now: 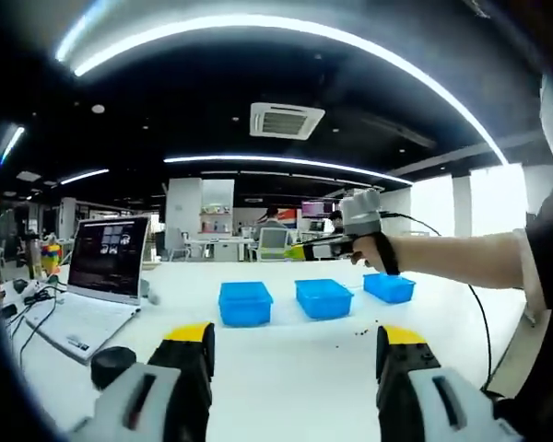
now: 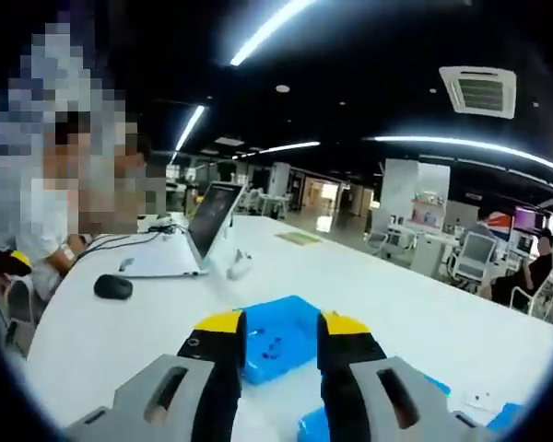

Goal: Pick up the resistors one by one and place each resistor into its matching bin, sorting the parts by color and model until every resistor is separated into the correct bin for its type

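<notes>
Three bins: you have three blue bins (image 1: 246,303) in a row on the white counter (image 1: 295,359), seen from the left gripper view.
Counter: a laptop (image 1: 97,276) and cables lie at its far left, well apart from the bins.
Right claw (image 2: 275,345): it hovers over one blue bin (image 2: 281,345) with its jaws spread a little and nothing visible between them; small dark parts lie inside that bin.
Left claw (image 1: 295,345): jaws spread wide, empty, held low over the counter.
Resistors (image 1: 355,333): a scatter of tiny dark specks lies on the counter just in front of the middle and right bins.
Your next move, as I judge it: bring one claw down over a single speck, close slowly, and check its colour before choosing a bin.
</notes>
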The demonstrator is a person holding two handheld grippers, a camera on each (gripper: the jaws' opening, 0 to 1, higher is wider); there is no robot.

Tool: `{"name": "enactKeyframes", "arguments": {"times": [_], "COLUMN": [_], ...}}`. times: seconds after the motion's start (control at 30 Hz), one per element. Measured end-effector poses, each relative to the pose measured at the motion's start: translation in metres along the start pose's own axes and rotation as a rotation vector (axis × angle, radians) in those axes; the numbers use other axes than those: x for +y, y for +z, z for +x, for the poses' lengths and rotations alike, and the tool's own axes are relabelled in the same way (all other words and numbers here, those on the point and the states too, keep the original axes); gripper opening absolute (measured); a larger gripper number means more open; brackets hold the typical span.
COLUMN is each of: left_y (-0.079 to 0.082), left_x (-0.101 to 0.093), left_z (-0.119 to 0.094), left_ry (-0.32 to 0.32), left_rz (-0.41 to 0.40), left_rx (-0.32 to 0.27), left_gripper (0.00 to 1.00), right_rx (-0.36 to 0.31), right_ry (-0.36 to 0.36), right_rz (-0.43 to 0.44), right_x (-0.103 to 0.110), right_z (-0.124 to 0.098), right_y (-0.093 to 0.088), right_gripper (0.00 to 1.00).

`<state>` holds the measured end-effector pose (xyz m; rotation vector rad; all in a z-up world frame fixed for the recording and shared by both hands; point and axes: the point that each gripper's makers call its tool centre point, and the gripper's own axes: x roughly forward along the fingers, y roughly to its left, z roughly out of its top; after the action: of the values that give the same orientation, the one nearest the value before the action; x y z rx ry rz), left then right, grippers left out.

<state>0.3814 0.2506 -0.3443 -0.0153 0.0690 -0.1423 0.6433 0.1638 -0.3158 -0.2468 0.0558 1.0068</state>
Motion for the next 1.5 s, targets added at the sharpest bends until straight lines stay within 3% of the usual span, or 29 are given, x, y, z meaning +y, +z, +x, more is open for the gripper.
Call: {"name": "enactKeyframes", "arguments": {"times": [0.07, 0.27, 0.47, 0.63, 0.77, 0.97, 1.37, 1.5], "left_y": [0.000, -0.001, -0.002, 0.001, -0.001, -0.010, -0.011, -0.013], "left_x": [-0.008, -0.033, -0.056, -0.067, -0.068, -0.068, -0.054, -0.049], "left_z": [0.006, 0.021, 0.027, 0.027, 0.027, 0.030, 0.019, 0.017], "left_ry": [-0.030, -0.130, -0.250, -0.302, -0.311, -0.314, -0.265, -0.249], "left_rz": [0.003, 0.019, -0.015, -0.021, -0.015, -0.014, -0.009, -0.016], "left_rx": [0.000, 0.006, 0.010, 0.010, 0.019, 0.046, 0.047, 0.048], "left_gripper": [0.72, 0.72, 0.72, 0.71, 0.71, 0.71, 0.71, 0.71], "right_rx": [-0.008, -0.039, -0.068, -0.025, 0.000, 0.031, 0.096, 0.157], "right_ry": [-0.020, -0.134, -0.220, -0.233, -0.292, -0.301, -0.168, -0.093], "right_rz": [0.008, 0.054, 0.119, 0.131, 0.147, 0.165, 0.129, 0.050], "right_x": [-0.003, -0.010, 0.000, 0.024, 0.037, 0.048, 0.015, 0.008], "right_z": [-0.026, -0.131, -0.223, -0.282, -0.322, -0.330, -0.300, -0.286], "right_y": [-0.006, -0.034, -0.063, -0.090, -0.100, -0.104, -0.097, -0.097], "right_gripper": [0.33, 0.33, 0.33, 0.33, 0.33, 0.34, 0.33, 0.33]}}
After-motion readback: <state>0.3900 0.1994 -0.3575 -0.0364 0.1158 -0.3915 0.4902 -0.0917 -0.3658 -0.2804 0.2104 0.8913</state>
